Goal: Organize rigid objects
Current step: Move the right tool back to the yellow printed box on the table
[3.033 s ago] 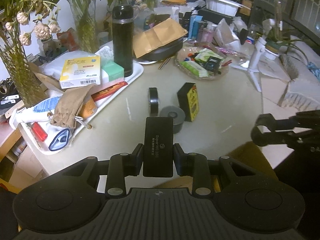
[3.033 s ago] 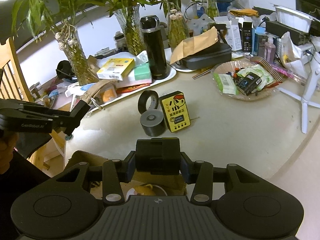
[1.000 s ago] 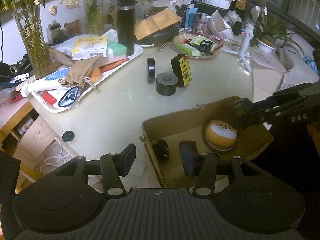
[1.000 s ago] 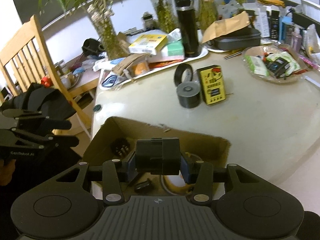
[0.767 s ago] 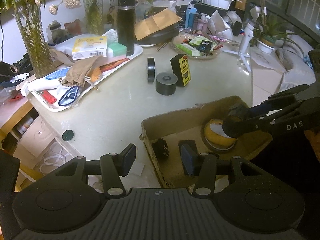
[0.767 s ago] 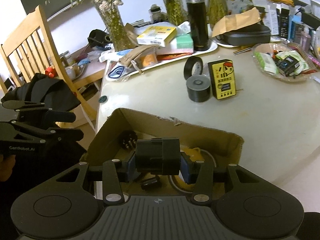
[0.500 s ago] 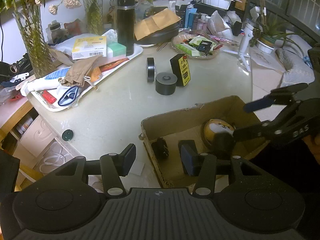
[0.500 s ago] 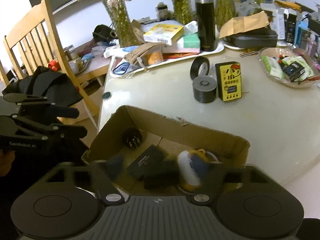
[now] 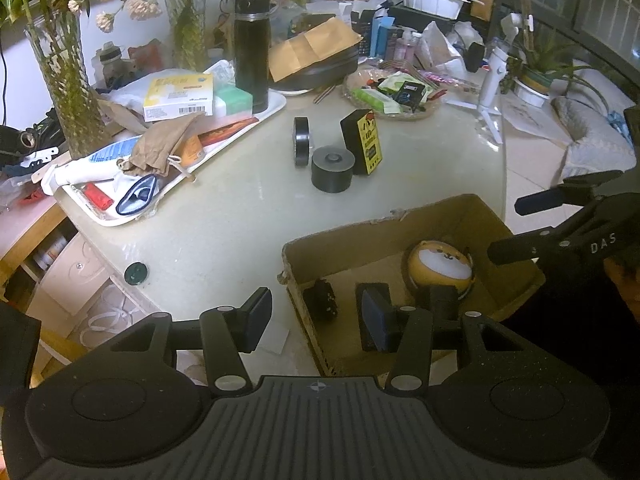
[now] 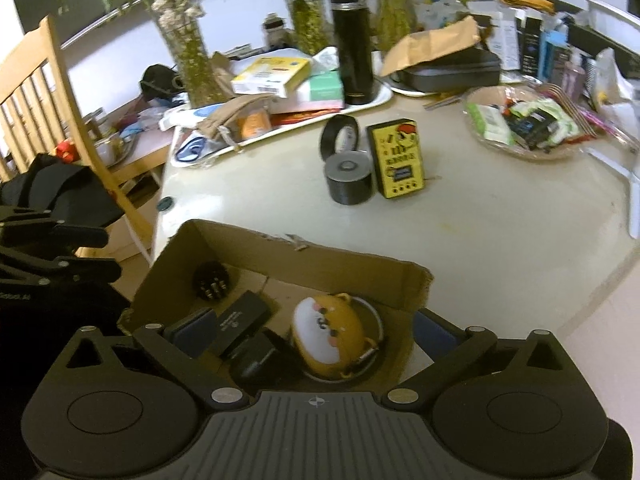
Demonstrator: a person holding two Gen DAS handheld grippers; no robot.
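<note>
An open cardboard box point(image 10: 280, 256) point(image 9: 380, 232) at the table's near edge holds a yellow dog-faced round case point(image 10: 328, 332) point(image 9: 440, 266), a flat black box point(image 10: 240, 322), a black block point(image 10: 256, 356) and a black round plug point(image 10: 212, 282). My right gripper point(image 10: 312, 332) point(image 9: 528, 226) hangs over the box; its jaws are opening wide, with nothing between the pads. My left gripper point(image 9: 316, 320) point(image 10: 60, 256) stands open and empty above the box's left wall. A black tape roll point(image 10: 340, 136), a dark cylinder point(image 10: 350, 178) and a yellow box point(image 10: 400, 160) stand mid-table.
A white tray point(image 9: 120, 216) full of clutter lies at the left, with a black flask point(image 9: 251, 48) on its far end. A woven dish of packets point(image 9: 394, 94) and a white tripod point(image 9: 490, 88) stand at the back right. A wooden chair point(image 10: 40, 80) is left of the table.
My right gripper's jaws have spread and let go of the black block, which now lies in the box. The left gripper has stayed still and open.
</note>
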